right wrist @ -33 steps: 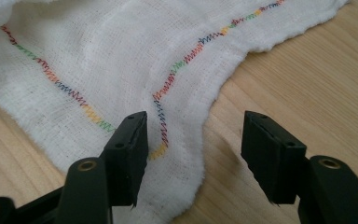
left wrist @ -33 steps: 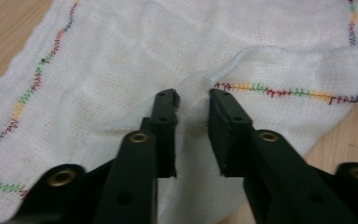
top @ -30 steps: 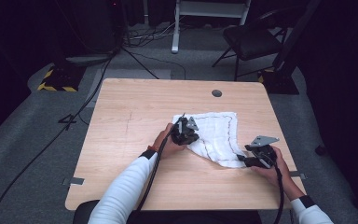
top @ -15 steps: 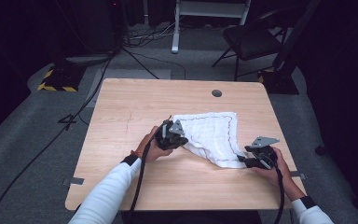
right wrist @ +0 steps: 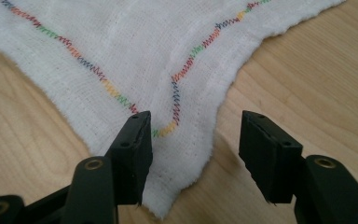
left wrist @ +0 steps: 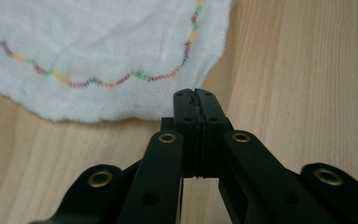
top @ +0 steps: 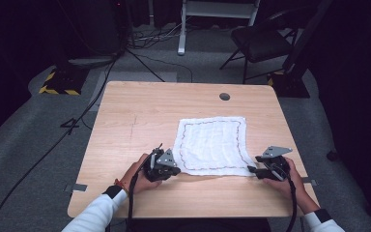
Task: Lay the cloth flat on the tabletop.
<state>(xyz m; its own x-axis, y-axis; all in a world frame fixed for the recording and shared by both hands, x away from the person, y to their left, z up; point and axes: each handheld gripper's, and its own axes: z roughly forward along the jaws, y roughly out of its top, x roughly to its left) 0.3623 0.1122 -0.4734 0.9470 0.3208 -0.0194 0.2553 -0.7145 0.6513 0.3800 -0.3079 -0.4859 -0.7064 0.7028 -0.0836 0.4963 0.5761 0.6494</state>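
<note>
White cloth (top: 213,145) w/ multicolour zigzag stitching lies spread flat on the wooden bench (top: 135,116), right of centre, roughly square, near edge close to both hands.

Left hand-held gripper (top: 173,170) sits at the cloth's near-left corner, held low over the bench by the person's left hand (top: 142,175). In the left gripper view its jaws are pressed together, tips meeting w/ nothing between them; the cloth edge (left wrist: 121,112) lies just beyond the tips, apart from them, bare wood underneath.

Right hand-held gripper (top: 252,169) is at the near-right corner, right hand (top: 290,176) behind it. In the right gripper view jaws are spread: the cloth corner (right wrist: 177,154) lies between them, flat on the bench. Left finger (right wrist: 133,149) sits over the cloth; whether it touches, can't tell. Right finger (right wrist: 268,154) is over bare wood, clear of the fabric. Not pinching.

Beyond the bench: grey carpet, cables, a dark chair (top: 261,43).
</note>
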